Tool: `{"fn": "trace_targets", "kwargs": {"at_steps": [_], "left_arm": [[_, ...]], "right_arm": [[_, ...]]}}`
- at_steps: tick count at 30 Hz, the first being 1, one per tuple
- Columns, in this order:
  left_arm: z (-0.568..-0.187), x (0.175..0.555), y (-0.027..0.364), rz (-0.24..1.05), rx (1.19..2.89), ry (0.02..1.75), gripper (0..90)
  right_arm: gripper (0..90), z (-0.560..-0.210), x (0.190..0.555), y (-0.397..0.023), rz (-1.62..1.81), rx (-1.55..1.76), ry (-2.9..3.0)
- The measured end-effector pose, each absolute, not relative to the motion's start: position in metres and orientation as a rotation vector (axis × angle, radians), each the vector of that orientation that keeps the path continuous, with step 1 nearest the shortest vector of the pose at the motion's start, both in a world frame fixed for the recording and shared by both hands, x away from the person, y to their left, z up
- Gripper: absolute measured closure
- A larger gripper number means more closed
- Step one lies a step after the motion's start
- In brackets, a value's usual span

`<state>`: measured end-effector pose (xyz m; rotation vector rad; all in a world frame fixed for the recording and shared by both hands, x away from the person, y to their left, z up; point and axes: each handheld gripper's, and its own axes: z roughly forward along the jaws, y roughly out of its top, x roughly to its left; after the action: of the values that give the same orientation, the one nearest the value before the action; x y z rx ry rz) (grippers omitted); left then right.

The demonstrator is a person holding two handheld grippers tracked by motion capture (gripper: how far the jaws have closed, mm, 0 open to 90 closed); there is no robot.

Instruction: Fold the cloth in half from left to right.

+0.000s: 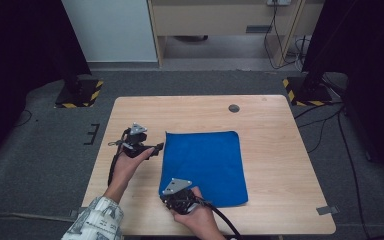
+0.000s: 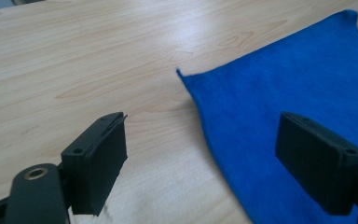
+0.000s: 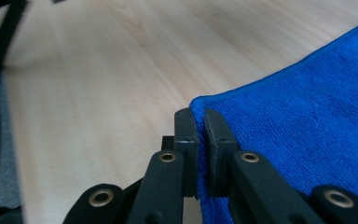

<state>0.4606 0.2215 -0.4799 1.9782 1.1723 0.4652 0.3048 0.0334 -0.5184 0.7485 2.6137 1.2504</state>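
A blue cloth lies flat on the wooden table. My right gripper sits at the cloth's near left corner, its jaws shut on that corner of the blue cloth, whose edge is pinched between the two pads. My left gripper hovers just left of the cloth's left edge, near the far left corner. In the left gripper view its jaws stand wide open, one over bare wood and one over the blue cloth, with the cloth's edge running between them and neither pad touching it.
A small dark round cap is set in the table near its far edge. Cables trail from both grippers toward the near edge. Grey carpet, dark stands with yellow-black striped bases and a wall cabinet lie beyond the table.
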Motion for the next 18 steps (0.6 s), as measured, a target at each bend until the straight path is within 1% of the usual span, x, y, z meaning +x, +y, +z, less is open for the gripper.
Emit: {"fn": "trace_targets", "kwargs": {"at_steps": [1,3,8,12,14,18], "left_arm": [[-0.48,0.461,0.222,0.465,1.978,1.172,16.1],[-0.486,0.472,0.215,0.441,1.975,1.192,17.0],[-0.501,0.494,0.205,0.418,2.019,1.197,17.5],[-0.508,0.503,0.201,0.397,2.04,1.205,19.7],[-0.511,0.507,0.199,0.393,2.057,1.202,22.9],[-0.518,0.511,0.197,0.373,2.045,1.206,33.5]], "right_arm": [[85.4,-0.519,0.303,0.034,1.261,0.742,2.62],[85.1,-0.52,0.3,0.035,1.267,0.736,2.614],[85.0,-0.523,0.301,0.034,1.281,0.77,2.613],[84.9,-0.523,0.302,0.034,1.304,0.782,2.604],[84.9,-0.525,0.301,0.034,1.3,0.781,2.605],[84.6,-0.527,0.3,0.034,1.286,0.788,2.607]]}}
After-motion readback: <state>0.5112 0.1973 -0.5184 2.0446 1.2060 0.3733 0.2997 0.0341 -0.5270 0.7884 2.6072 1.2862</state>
